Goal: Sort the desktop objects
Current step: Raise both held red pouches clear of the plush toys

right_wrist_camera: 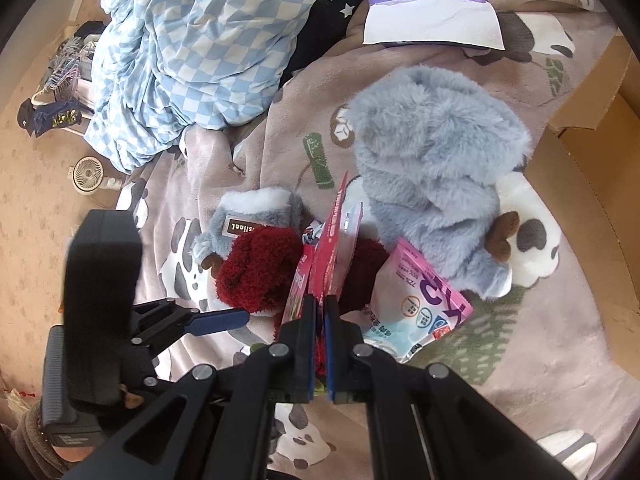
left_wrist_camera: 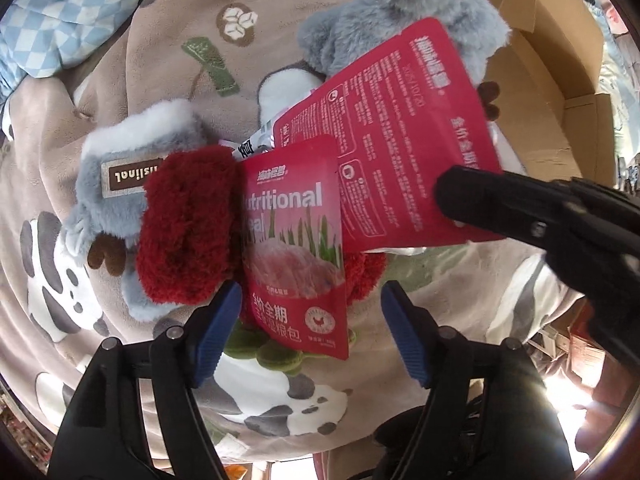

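Red pouch, back side [left_wrist_camera: 404,136], is clamped in the right gripper [right_wrist_camera: 320,344]: jaws pinched nearly shut on its lower edge, pouch standing edge-on straight ahead of the fingers in the right wrist view, lifted and tilted in the left wrist view. Left gripper [left_wrist_camera: 312,328] is spread wide, blue pads [left_wrist_camera: 218,332] either side of a second red pouch, "Nutritional" front [left_wrist_camera: 296,248], not touching it as far as I can tell. That pouch lies directly ahead between the fingers, its lower end over a green leaf-shaped plush piece [left_wrist_camera: 272,352], its left edge against a dark red plush [left_wrist_camera: 184,228]. Ahead-left of the left gripper, beyond the red plush: small grey-white plush with brown label [left_wrist_camera: 132,176]. Ahead-right and further out: large grey plush [left_wrist_camera: 404,20], partly behind the held pouch. Far right of it: open cardboard box [left_wrist_camera: 560,80]. From the right gripper, a pink-white pouch [right_wrist_camera: 420,304] sits just right of the fingers, resting against the base of the large grey plush; the left gripper's blue pad shows to the left at about the same depth. Everything sits on a taupe blanket with panda print [right_wrist_camera: 540,340]. Further ahead-left of the right gripper: blue-white checked bedding [right_wrist_camera: 192,40]. Far ahead-right: purple-white tissue pack [right_wrist_camera: 432,12]. Off the blanket, far left: small white fan [right_wrist_camera: 88,174] on the floor.
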